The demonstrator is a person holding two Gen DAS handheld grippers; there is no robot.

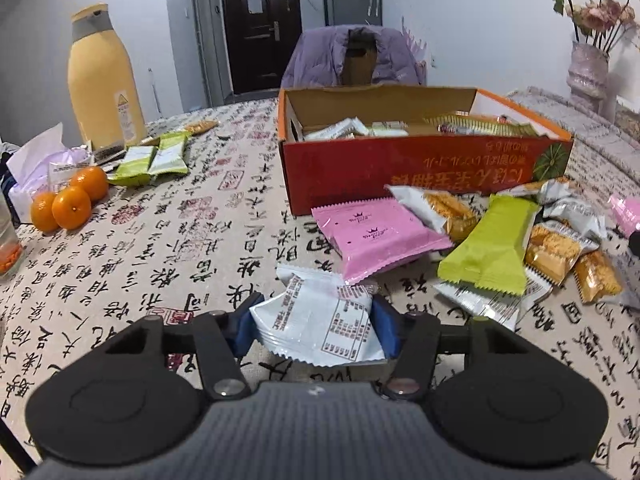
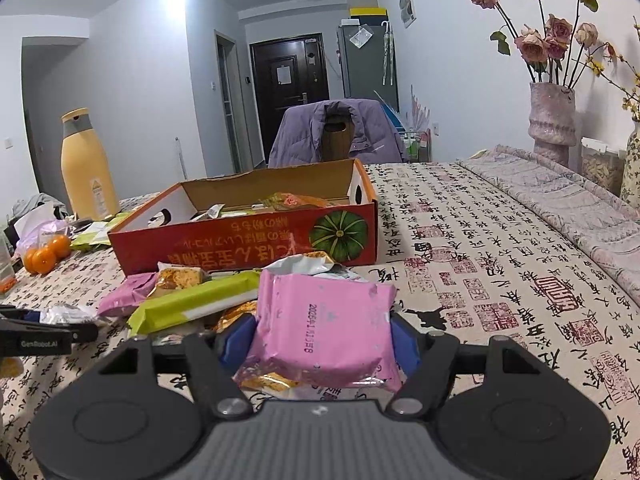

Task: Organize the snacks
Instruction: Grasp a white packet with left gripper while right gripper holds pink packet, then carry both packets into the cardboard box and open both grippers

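Observation:
My left gripper [image 1: 314, 316] is low over the tablecloth, its blue pads pressed on the sides of a white snack packet [image 1: 324, 324] that buckles between them. My right gripper [image 2: 324, 330] is shut on a pink snack packet [image 2: 320, 320], held just above the snack pile. Between the grippers and the box lies a loose pile: another pink packet [image 1: 372, 236], a green bar [image 1: 492, 244], and several orange-filled packets [image 1: 556, 252]. Behind the pile stands the open red cardboard box [image 1: 400, 168], with several packets inside it. The left gripper's finger [image 2: 48, 332] shows at the left edge of the right wrist view.
At the far left stand a tall yellow bottle [image 1: 102, 76], three oranges [image 1: 70, 200] and two green packets [image 1: 156, 160]. A chair draped with a purple jacket [image 1: 352, 60] is behind the box. A vase of flowers [image 2: 552, 120] and a folded cloth [image 2: 560, 200] are on the right.

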